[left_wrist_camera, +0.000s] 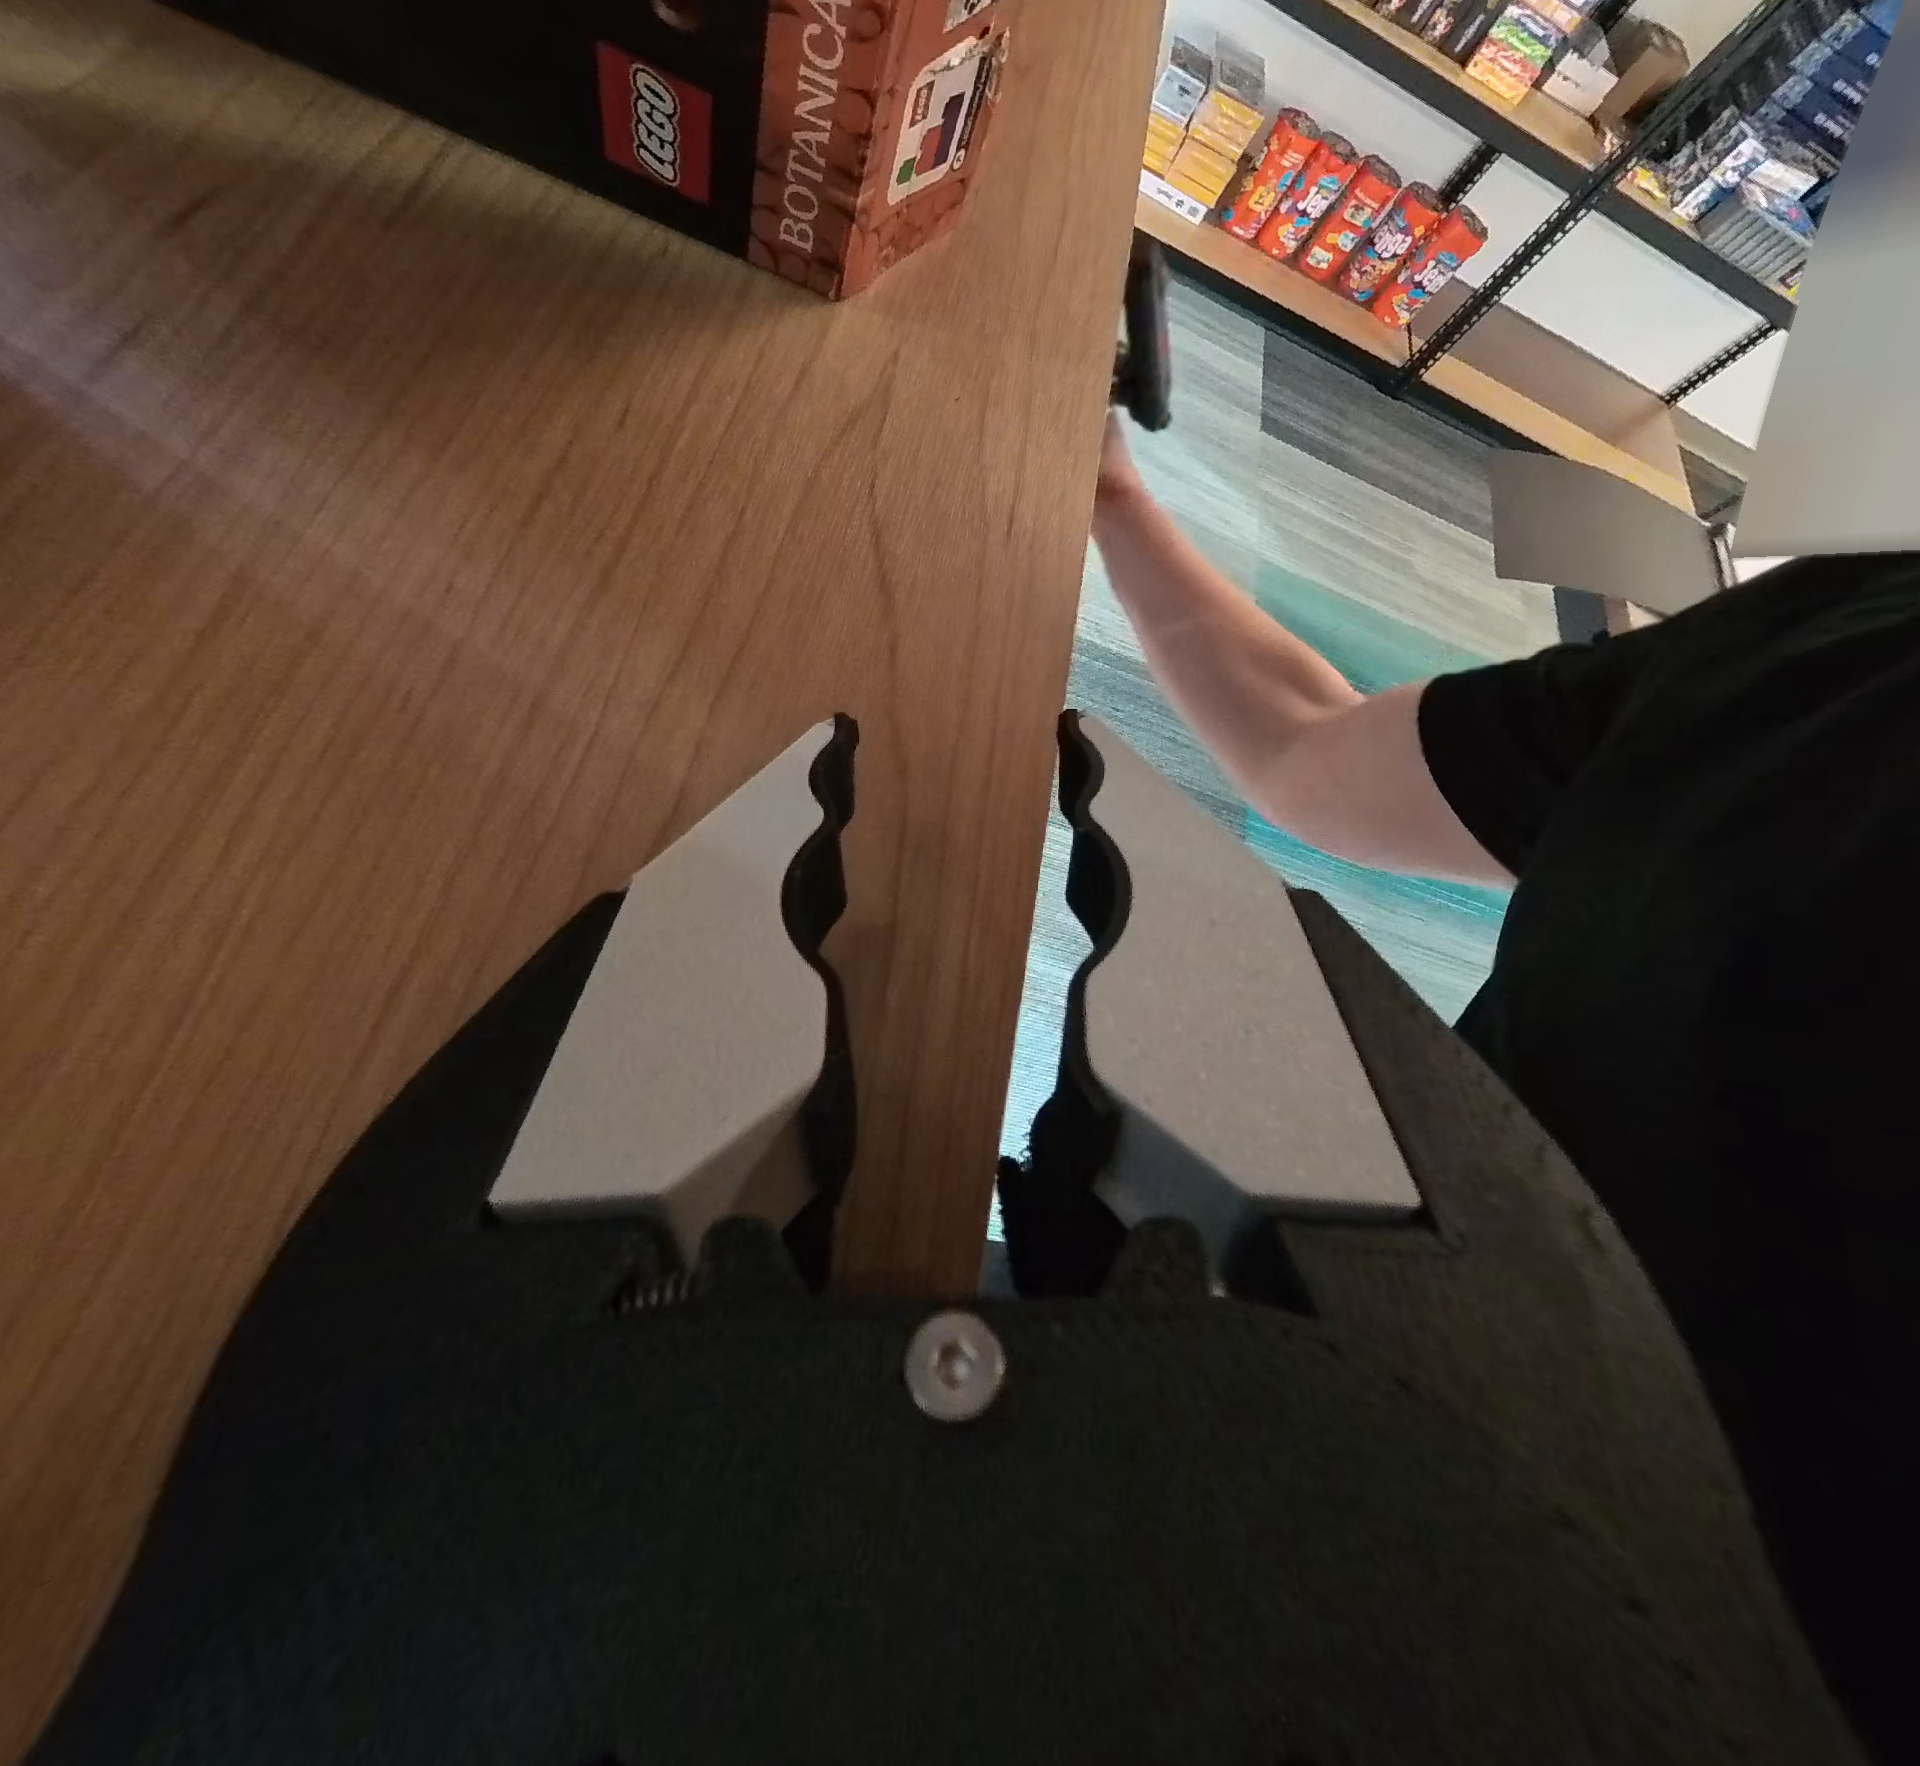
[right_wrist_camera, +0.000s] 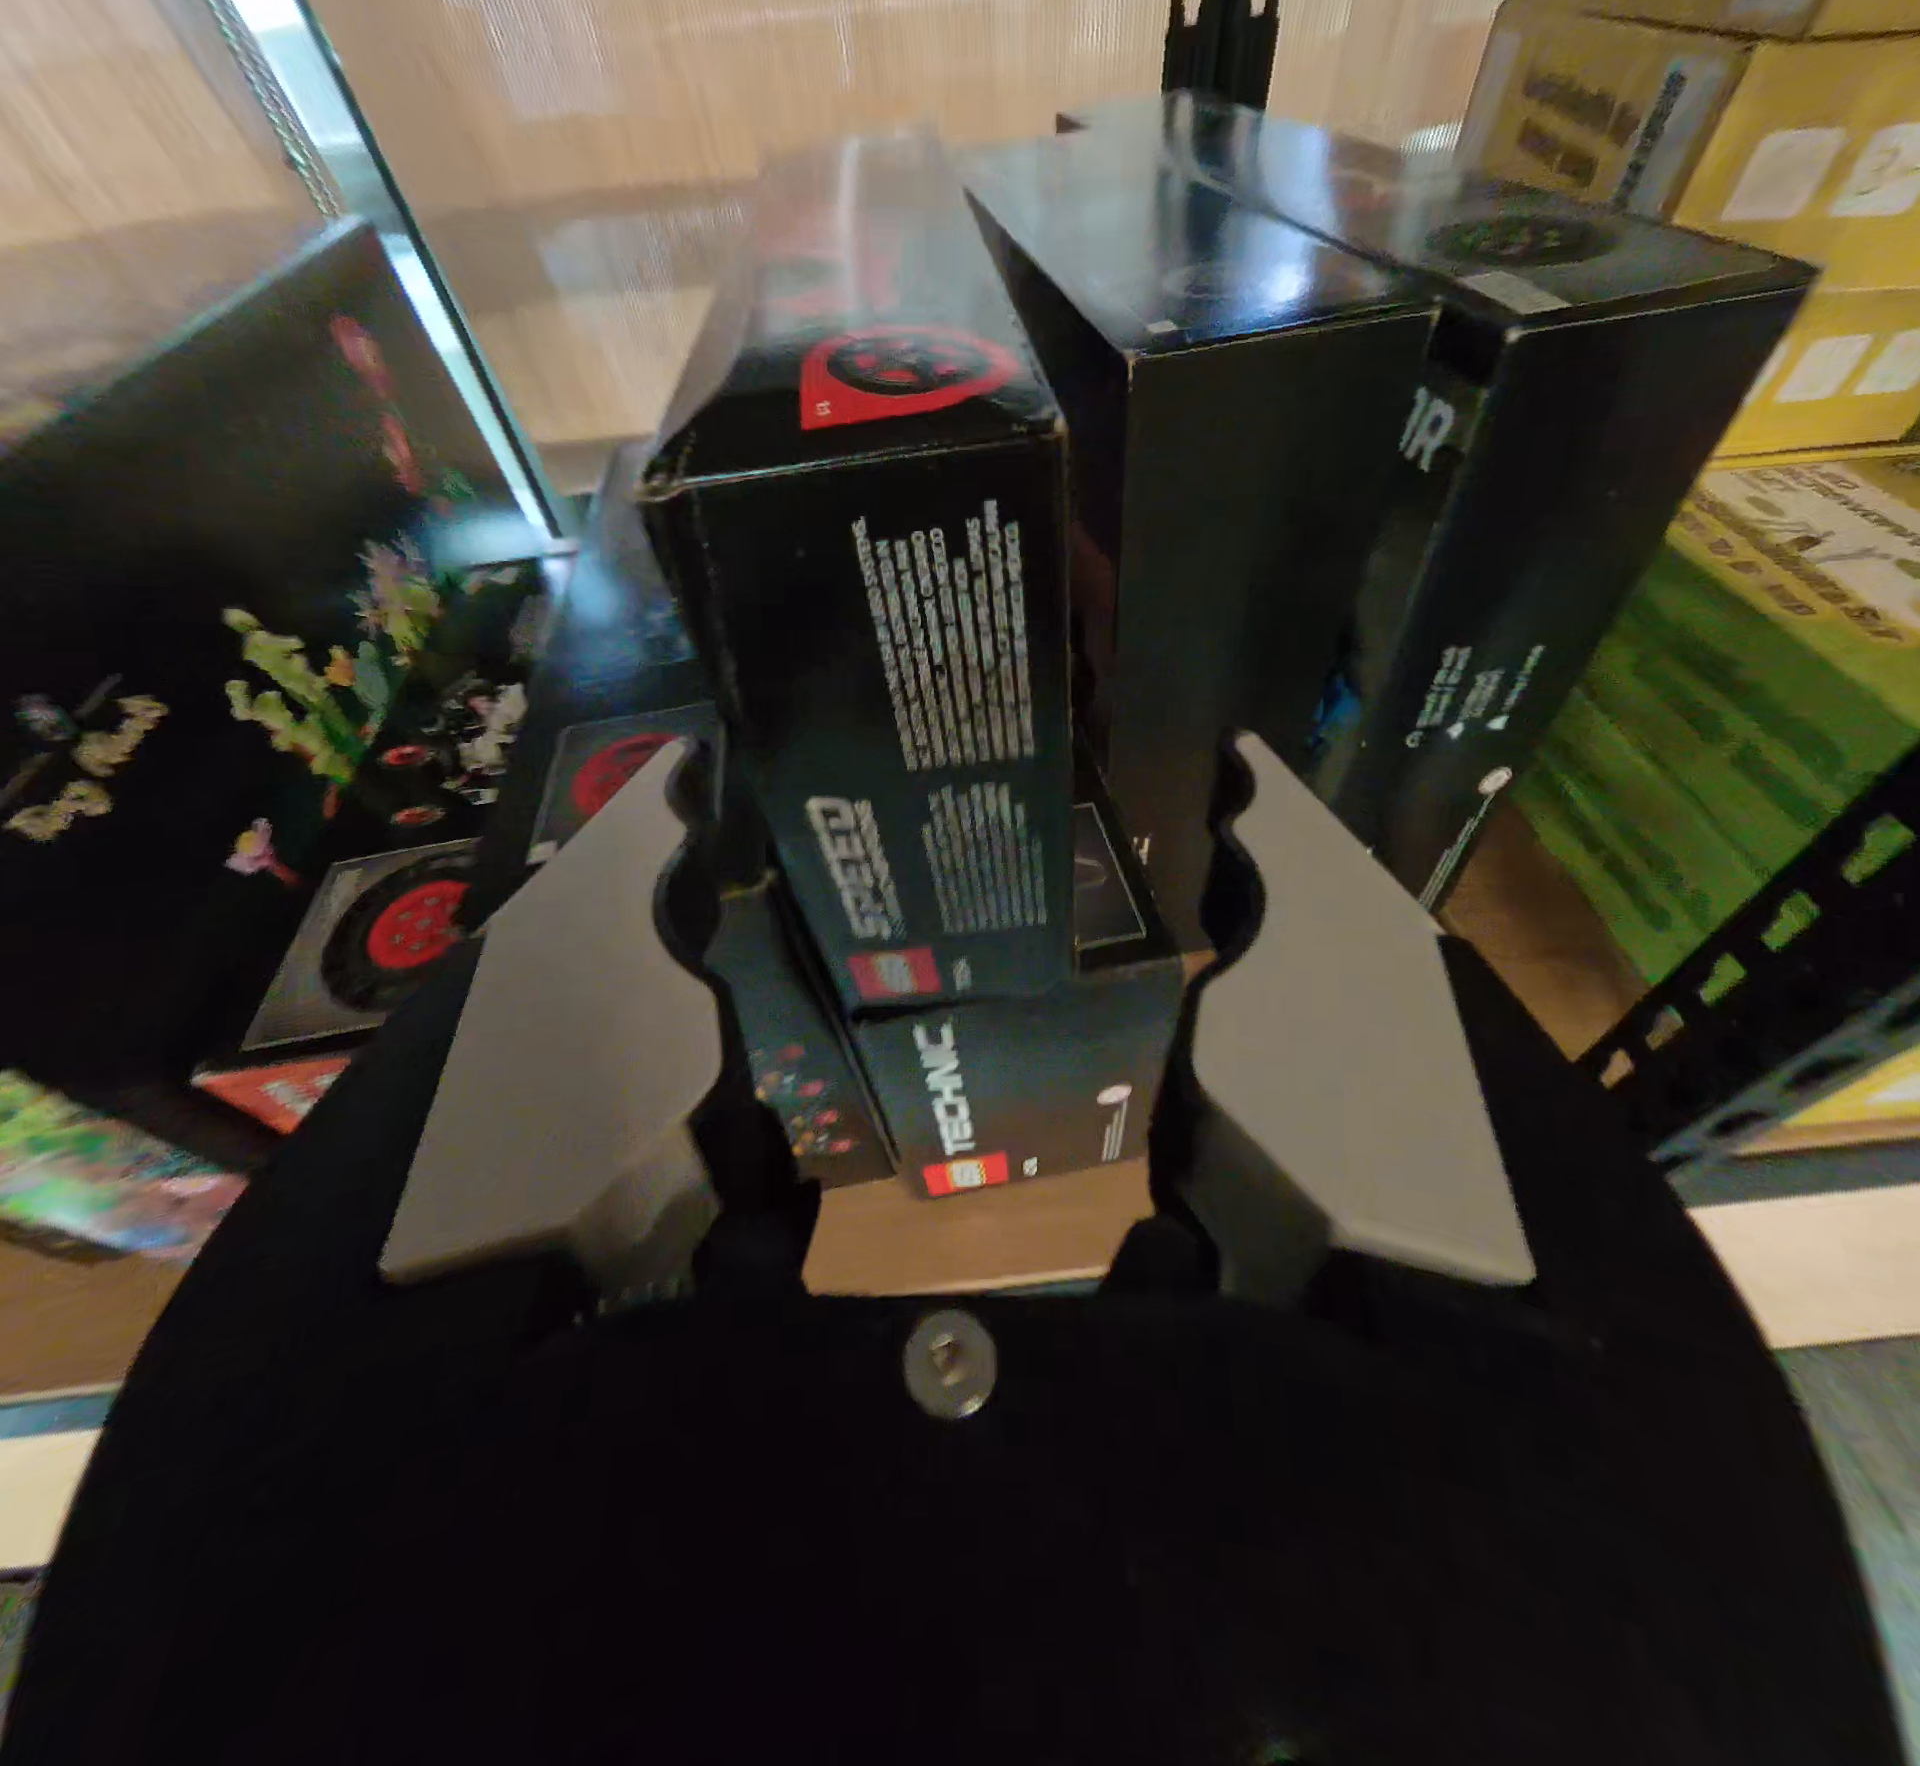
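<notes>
**Left wrist view.** The left gripper [left_wrist_camera: 956, 729] has its jaws narrow and holds nothing. A wooden shelf [left_wrist_camera: 520, 573] fills the picture from 9 to 12 o'clock, and its front edge runs down between the fingers. Carpet shows between that edge and the right-hand pad, so there is no squeeze. One box [left_wrist_camera: 790, 54] stands at 12 o'clock, right at the shelf's edge, probably so that its front can be seen. One bare arm [left_wrist_camera: 1247, 677] reaches up toward 1 o'clock. Far off at 2 o'clock is a row of about five red tubes [left_wrist_camera: 1351, 210].

**Right wrist view.** The right gripper [right_wrist_camera: 961, 760] has its jaws wide and grips nothing. A printed black box [right_wrist_camera: 883, 625] stands dead ahead at 12 o'clock, with neither pad plainly on it; the spread looks matched to its width. It rests on one flat box [right_wrist_camera: 1018, 1082]. Two taller boxes [right_wrist_camera: 1247, 469] stand at 1 o'clock, on end and side by side, likely to save room. One flower-printed box [right_wrist_camera: 208, 625] leans at 9 o'clock.
</notes>
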The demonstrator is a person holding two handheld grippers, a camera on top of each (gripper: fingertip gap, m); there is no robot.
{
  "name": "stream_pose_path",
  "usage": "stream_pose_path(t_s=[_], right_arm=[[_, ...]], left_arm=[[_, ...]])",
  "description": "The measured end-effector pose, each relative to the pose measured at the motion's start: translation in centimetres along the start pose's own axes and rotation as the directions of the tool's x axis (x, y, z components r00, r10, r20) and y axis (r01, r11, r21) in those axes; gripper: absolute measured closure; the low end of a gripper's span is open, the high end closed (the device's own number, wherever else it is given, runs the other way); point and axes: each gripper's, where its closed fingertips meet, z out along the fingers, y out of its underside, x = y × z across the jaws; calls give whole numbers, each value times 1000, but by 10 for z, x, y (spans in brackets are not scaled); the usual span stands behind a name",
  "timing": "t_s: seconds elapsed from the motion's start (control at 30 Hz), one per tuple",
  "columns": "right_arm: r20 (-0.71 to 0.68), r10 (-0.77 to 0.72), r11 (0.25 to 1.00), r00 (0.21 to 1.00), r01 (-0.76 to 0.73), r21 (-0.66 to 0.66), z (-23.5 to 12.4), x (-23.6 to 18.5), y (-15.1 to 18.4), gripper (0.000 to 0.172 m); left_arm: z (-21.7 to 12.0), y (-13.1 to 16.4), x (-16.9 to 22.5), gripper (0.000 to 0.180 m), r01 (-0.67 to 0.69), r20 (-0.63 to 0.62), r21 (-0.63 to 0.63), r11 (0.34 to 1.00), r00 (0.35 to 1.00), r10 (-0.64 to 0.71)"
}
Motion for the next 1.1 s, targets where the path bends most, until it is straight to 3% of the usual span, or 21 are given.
stream_pose_path(t_s=[0.13,0.27,0.3,0.5,0.6,0.7,0.8,0.9,1.1], right_arm=[[33,17,1000,999,-18,10,-17,-12,3,95],[22,-57,997,998,58,-50,7,-16,-1,95],[17,-58,996,998,59,-62,14,-13,-2,104],[44,24,995,999,-20,-98,30,-7,-3,98],[27,71,996,997,-69,-56,7,-9,-4,89],[-58,126,991,990,-123,52,-49,-12,-16,83],[-124,133,975,983,-108,192,-122,-35,-61,85],[-132,74,952,989,-30,306,-175,-85,-137,91],[127,-111,906,986,47,421,-184,-232,-298,81]], left_arm=[[0,0,1,143,4,-11,1,1000,1000,-4],[0,0,1,143,2,-14,-3,1000,1000,-2],[0,0,1,143,3,-12,-3,1000,1000,-3],[0,0,2,143,1,-16,-1,1000,1000,-1],[0,0,2,143,1,-17,-1,1000,1000,-1],[0,0,2,142,7,-24,3,1000,1000,-7],[0,-1,2,142,12,-28,4,1000,1000,-12],[1,-1,3,141,11,-34,2,1000,999,-11],[0,-1,4,139,12,-42,5,1000,999,-11]])
